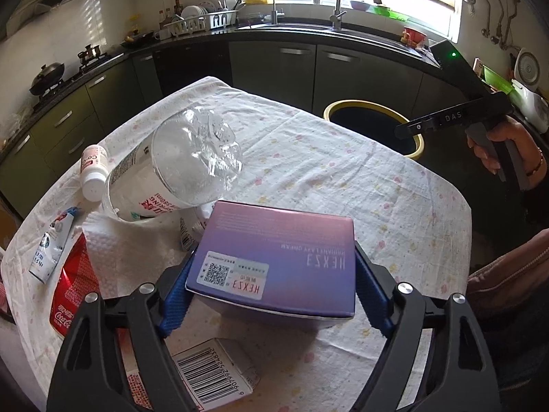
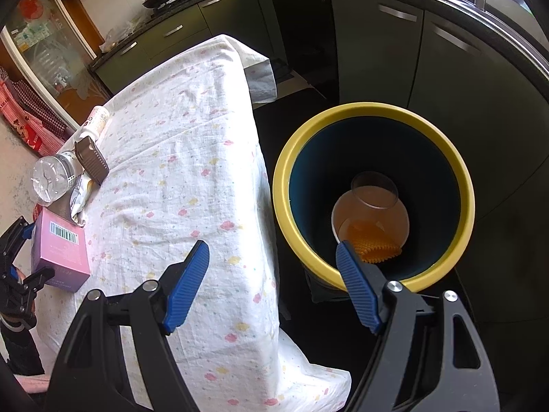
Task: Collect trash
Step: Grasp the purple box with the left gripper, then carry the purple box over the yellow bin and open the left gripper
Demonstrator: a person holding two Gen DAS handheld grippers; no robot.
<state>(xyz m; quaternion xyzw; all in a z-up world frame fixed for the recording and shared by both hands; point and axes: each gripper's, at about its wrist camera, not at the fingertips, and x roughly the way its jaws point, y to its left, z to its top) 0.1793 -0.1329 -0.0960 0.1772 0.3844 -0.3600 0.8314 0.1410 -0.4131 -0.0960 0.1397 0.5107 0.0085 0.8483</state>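
Note:
My left gripper (image 1: 274, 250) is shut on a purple-pink HEXZE box (image 1: 278, 261), one blue pad against each side, low over the tablecloth. The same box (image 2: 60, 250) shows at the far left of the right wrist view. A clear plastic bottle (image 1: 185, 168) lies just beyond the box, with a small white bottle (image 1: 93, 168) to its left. My right gripper (image 2: 272, 245) is open and holds nothing, hanging between the table edge and a yellow-rimmed bin (image 2: 377, 110). A clear container with something orange (image 2: 372, 219) lies at the bin's bottom.
A red Coca-Cola pack (image 1: 73, 295), a small printed carton (image 1: 51, 247) and a barcoded carton (image 1: 212, 374) lie near my left gripper. A brown ribbed item (image 2: 91, 159) rests by the bottle. Dark kitchen cabinets (image 2: 377, 51) stand behind the bin. A hand (image 1: 497, 147) holds the right tool.

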